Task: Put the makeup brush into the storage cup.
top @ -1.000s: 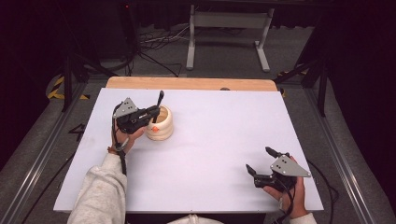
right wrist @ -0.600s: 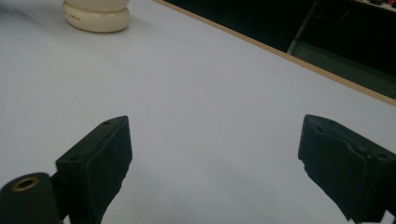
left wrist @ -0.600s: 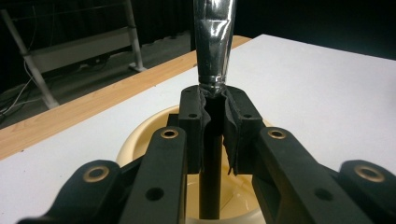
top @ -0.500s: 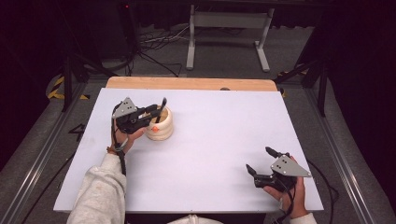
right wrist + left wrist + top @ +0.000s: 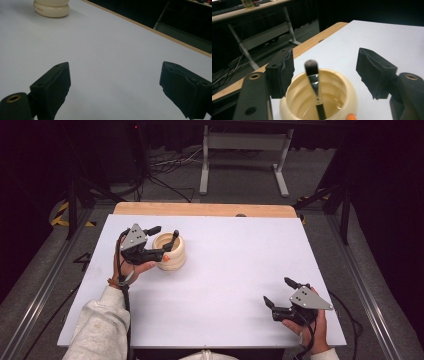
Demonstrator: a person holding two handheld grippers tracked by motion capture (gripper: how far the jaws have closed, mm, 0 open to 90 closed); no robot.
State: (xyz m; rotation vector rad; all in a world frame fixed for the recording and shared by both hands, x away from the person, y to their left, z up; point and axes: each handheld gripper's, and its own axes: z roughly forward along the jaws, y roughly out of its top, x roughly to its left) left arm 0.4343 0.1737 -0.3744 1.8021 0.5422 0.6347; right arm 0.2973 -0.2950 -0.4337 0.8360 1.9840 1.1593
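Note:
A cream round jar (image 5: 172,257) stands at the table's left rear. A black-handled brush (image 5: 175,238) leans inside it, bristles up. In the left gripper view the brush (image 5: 315,85) rises from the jar (image 5: 348,96) between the two pads, touching neither. My left gripper (image 5: 162,242) (image 5: 328,71) hovers over the jar's left side; its jaws have just been opening and stand open. My right gripper (image 5: 278,291) (image 5: 115,87) rests open near the front right corner, nothing between its fingers. The jar (image 5: 51,7) lies far ahead of it.
The white tabletop (image 5: 235,255) has a wooden strip (image 5: 200,210) along its far edge. Beyond it stand a metal frame leg (image 5: 205,165) and floor cables (image 5: 165,165). A cable trails from each gripper.
The left gripper's jaws have parted and let go of the brush, which now stands in the jar. The left hand has risen a little. The right hand has kept still.

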